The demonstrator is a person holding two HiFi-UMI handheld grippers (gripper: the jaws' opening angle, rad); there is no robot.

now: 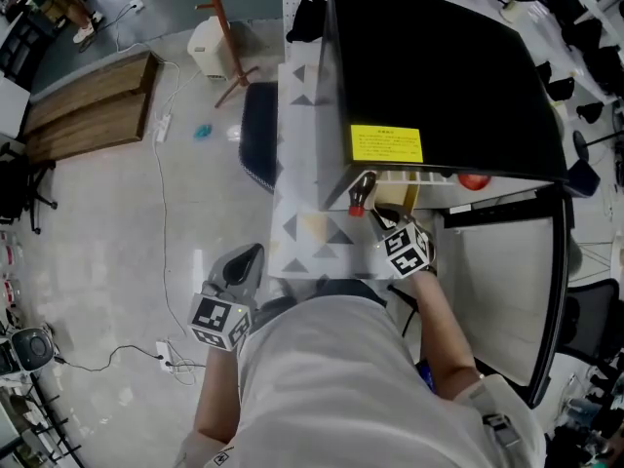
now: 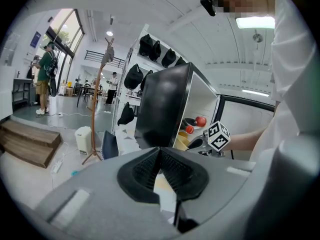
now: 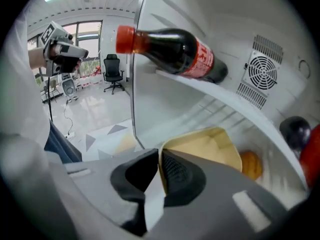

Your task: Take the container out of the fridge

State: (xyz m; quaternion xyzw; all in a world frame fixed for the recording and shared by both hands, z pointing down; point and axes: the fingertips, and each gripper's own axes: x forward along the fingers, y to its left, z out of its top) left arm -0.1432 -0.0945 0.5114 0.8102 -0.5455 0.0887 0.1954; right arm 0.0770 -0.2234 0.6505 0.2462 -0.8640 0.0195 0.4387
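The right gripper (image 3: 159, 159) is clenched on the near rim of the yellow container (image 3: 212, 146). The container sits inside the fridge (image 1: 439, 76), at lower centre of the right gripper view, under the bottle (image 3: 175, 51). The left gripper (image 2: 160, 156) is clenched on nothing.

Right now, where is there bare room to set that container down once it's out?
The triangle-patterned tabletop in front of the black fridge is bare, as is the strip between it and the dark chair. Inside it is crowded: sauce bottle, cream container, orange fruit.
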